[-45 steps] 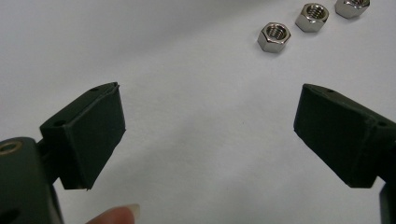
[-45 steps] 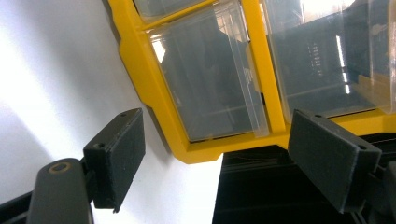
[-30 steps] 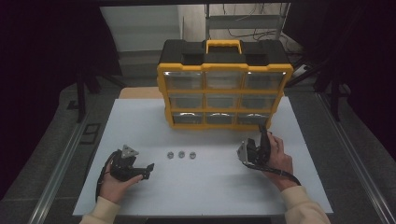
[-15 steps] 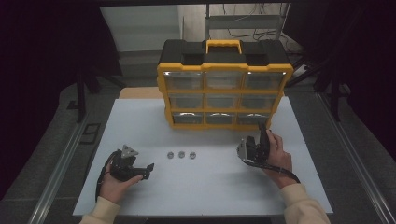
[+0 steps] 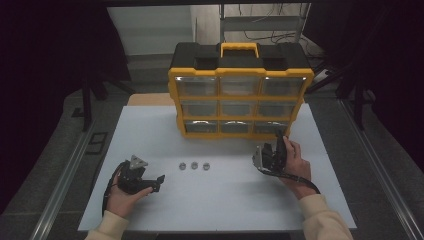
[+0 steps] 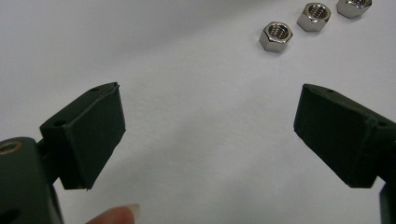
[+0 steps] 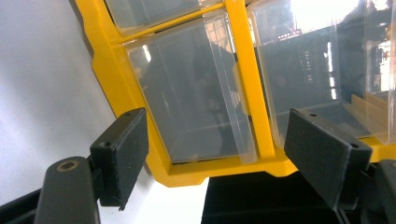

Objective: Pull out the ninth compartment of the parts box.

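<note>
A yellow and black organizer (image 5: pixel 240 134) with clear drawers stands upright at the back middle of the white table (image 5: pixel 150 135). Three steel nuts (image 5: pixel 194 165) lie in a row in front of it. In the left gripper view the nuts (image 6: pixel 275 36) sit beyond the open left gripper (image 6: pixel 210 135), to the upper right of its jaws. In the high view the left gripper (image 5: pixel 156 183) rests low on the table, left of the nuts. My right gripper (image 5: pixel 274 146) is open just before the organizer's lower right drawers. Its own view has the right gripper (image 7: pixel 243 158) tilted, facing a clear drawer (image 7: pixel 196 98) in the yellow frame (image 7: pixel 240 70).
A carry handle (image 5: pixel 239 48) tops the organizer. Metal rails (image 5: pixel 65 175) run along both sides of the table, with dark stands and a shelf behind it. Bare table surface lies between the two hands and along the front edge.
My right gripper has edged a little closer to the organizer's bottom row. The left gripper and the nuts have stayed where they were.
</note>
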A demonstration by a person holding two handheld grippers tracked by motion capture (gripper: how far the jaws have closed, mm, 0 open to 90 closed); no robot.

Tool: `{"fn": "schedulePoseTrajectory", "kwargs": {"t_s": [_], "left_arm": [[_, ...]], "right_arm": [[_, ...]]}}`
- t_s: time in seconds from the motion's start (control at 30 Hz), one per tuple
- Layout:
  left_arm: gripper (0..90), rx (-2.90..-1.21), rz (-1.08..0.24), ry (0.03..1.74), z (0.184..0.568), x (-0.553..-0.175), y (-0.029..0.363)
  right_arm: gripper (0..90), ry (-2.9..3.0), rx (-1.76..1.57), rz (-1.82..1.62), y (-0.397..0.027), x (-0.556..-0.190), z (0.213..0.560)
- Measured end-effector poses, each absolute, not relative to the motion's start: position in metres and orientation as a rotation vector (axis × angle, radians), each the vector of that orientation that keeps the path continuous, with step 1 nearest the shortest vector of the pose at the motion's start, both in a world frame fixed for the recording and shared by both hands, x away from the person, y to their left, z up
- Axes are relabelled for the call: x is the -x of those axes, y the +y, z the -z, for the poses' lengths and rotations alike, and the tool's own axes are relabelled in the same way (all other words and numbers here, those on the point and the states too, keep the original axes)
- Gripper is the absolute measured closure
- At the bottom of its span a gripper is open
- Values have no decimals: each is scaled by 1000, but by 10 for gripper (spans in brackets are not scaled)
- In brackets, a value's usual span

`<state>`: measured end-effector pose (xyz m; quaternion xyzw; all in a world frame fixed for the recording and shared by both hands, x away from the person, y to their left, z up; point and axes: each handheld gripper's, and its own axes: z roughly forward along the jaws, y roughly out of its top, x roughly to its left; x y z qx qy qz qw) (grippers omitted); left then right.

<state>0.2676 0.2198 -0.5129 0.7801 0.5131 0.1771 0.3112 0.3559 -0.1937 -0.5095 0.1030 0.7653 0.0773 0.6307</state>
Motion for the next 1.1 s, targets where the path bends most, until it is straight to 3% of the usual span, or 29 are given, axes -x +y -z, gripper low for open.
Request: {"fn": "schedulePoseTrajectory", "kwargs": {"t_s": [1.1], "left_arm": [[90, -2064, -465, 1355, 513, -268, 221]], "right_arm": [[271, 1755, -235, -165, -193, -373, 510]]}}
